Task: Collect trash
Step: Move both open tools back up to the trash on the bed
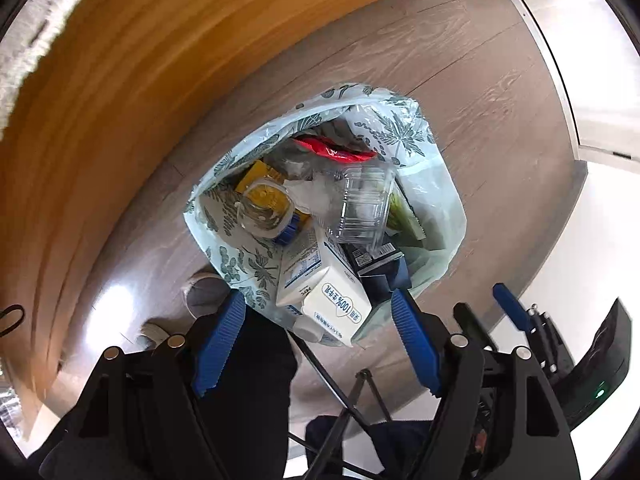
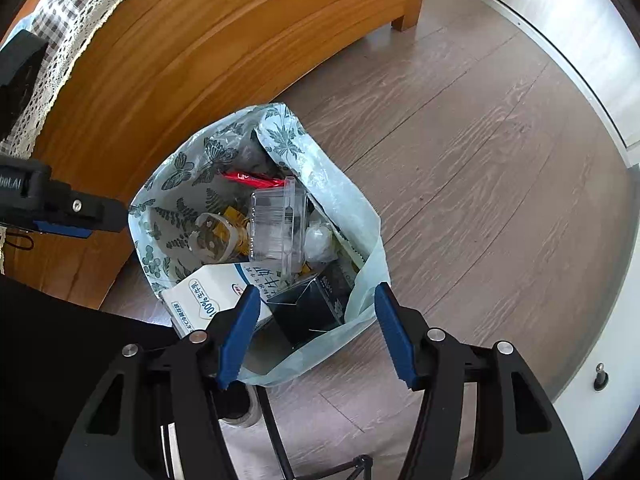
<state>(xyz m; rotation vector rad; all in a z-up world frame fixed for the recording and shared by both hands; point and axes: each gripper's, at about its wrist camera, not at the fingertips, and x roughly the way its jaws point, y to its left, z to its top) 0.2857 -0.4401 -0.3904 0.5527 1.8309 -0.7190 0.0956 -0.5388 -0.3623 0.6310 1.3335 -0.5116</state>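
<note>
A pale green trash bag (image 1: 436, 216) with a leaf print stands open on the wood floor; it also shows in the right wrist view (image 2: 348, 208). Inside lie a white milk carton (image 1: 324, 300) (image 2: 204, 300), a clear plastic tub (image 1: 362, 208) (image 2: 276, 228), a red wrapper (image 1: 336, 150) (image 2: 248, 178), a yellow-labelled cup (image 1: 264, 204) (image 2: 214, 238) and a black box (image 2: 308, 308). My left gripper (image 1: 320, 300) hangs open and empty above the bag's near rim. My right gripper (image 2: 316, 296) is open and empty above the bag's near edge.
A wooden bed frame (image 2: 192, 52) with a checked, lace-edged cover (image 2: 68, 32) stands behind the bag. White cabinet doors (image 2: 568, 32) run along the right. A shoe (image 1: 200, 288) and black tripod legs (image 1: 344, 392) are near the bag's front.
</note>
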